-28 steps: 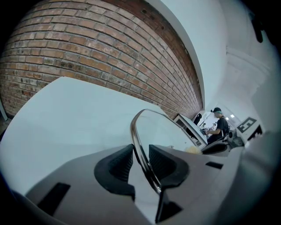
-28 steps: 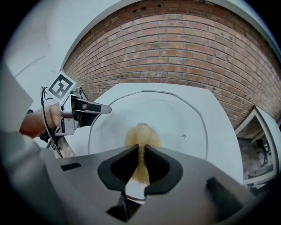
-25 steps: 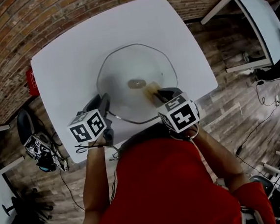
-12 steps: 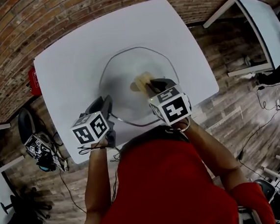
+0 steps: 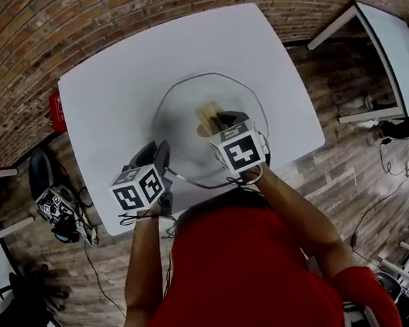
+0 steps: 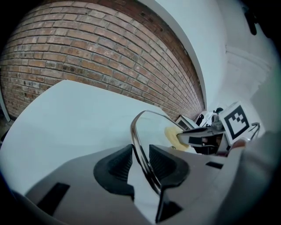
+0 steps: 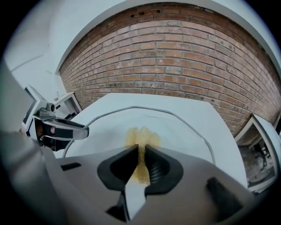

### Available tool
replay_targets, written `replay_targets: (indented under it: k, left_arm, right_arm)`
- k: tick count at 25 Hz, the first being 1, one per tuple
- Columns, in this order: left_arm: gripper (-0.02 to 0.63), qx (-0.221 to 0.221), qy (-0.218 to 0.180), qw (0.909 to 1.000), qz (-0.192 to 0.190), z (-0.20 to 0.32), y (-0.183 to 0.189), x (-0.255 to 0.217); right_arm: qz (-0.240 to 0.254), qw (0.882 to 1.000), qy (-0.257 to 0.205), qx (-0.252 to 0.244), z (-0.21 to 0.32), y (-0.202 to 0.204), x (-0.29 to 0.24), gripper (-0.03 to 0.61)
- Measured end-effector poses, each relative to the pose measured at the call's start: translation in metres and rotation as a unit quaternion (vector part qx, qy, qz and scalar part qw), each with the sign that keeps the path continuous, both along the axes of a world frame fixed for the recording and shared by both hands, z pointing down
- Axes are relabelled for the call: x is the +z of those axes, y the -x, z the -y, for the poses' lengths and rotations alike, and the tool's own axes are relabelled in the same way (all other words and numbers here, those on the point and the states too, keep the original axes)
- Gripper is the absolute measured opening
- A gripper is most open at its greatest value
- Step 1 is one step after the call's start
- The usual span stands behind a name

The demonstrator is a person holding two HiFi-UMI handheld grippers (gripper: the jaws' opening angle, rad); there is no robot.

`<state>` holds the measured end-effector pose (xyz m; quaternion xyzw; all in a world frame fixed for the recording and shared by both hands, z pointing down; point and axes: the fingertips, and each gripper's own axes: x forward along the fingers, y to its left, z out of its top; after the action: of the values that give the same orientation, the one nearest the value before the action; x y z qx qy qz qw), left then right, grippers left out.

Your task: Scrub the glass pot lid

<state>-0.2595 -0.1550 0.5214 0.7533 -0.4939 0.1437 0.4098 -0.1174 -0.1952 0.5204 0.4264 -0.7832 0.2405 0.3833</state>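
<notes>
A round glass pot lid (image 5: 186, 125) with a metal rim lies on the white table (image 5: 110, 82). My left gripper (image 5: 162, 159) is shut on the lid's near-left rim (image 6: 139, 151), the steel band running between its black pads. My right gripper (image 5: 219, 125) is shut on a yellow-tan sponge (image 5: 208, 114), which presses on the glass near the lid's middle. In the right gripper view the sponge (image 7: 141, 140) sticks out past the jaws onto the lid (image 7: 184, 132) and looks blurred. The lid's knob is hidden under the sponge and gripper.
The table stands against a brick wall (image 5: 104, 18). A red object (image 5: 56, 111) sits at the table's left edge. A second white table (image 5: 394, 40) stands to the right, with cables and gear (image 5: 58, 209) on the wooden floor at left.
My right gripper has carried the sponge leftward and farther across the lid, from the right of the knob onto the middle. The left gripper has kept its hold on the rim.
</notes>
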Motion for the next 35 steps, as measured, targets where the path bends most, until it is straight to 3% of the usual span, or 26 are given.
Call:
replay_targets:
  k: [5, 9, 13, 18, 21, 27, 30, 35]
  left_arm:
    - [0.148, 0.007, -0.012, 0.9999, 0.005, 0.000, 0.000, -0.005]
    - [0.196, 0.002, -0.026, 0.9996, 0.008, -0.001, 0.003, -0.011]
    - [0.218, -0.001, -0.040, 0.9991, 0.017, -0.003, 0.007, -0.023]
    - [0.221, -0.036, -0.091, 0.9943, 0.042, -0.003, 0.021, -0.058]
    - [0.221, -0.058, -0.157, 0.9846, 0.048, 0.005, 0.021, -0.097]
    - [0.212, -0.053, -0.277, 0.9594, 0.005, 0.013, -0.013, -0.174]
    - [0.169, -0.047, -0.314, 0.9482, 0.000, 0.015, -0.029, -0.198]
    - [0.082, -0.034, -0.367, 0.9295, 0.010, 0.016, -0.051, -0.229]
  right_arm:
    - [0.014, 1.000, -0.016, -0.008, 0.004, 0.002, -0.002, 0.063]
    - [0.038, 0.999, -0.019, -0.021, 0.002, 0.006, -0.008, 0.134]
    - [0.056, 0.998, -0.034, -0.024, 0.002, 0.002, -0.021, 0.161]
    - [0.093, 0.993, -0.073, -0.023, 0.001, -0.007, -0.055, 0.163]
    - [0.141, 0.980, -0.132, -0.038, 0.001, -0.009, -0.094, 0.161]
    - [0.206, 0.940, -0.261, -0.071, -0.001, -0.014, -0.173, 0.159]
    - [0.234, 0.922, -0.299, -0.081, -0.004, -0.016, -0.197, 0.136]
    - [0.256, 0.904, -0.327, -0.099, -0.005, -0.012, -0.221, 0.073]
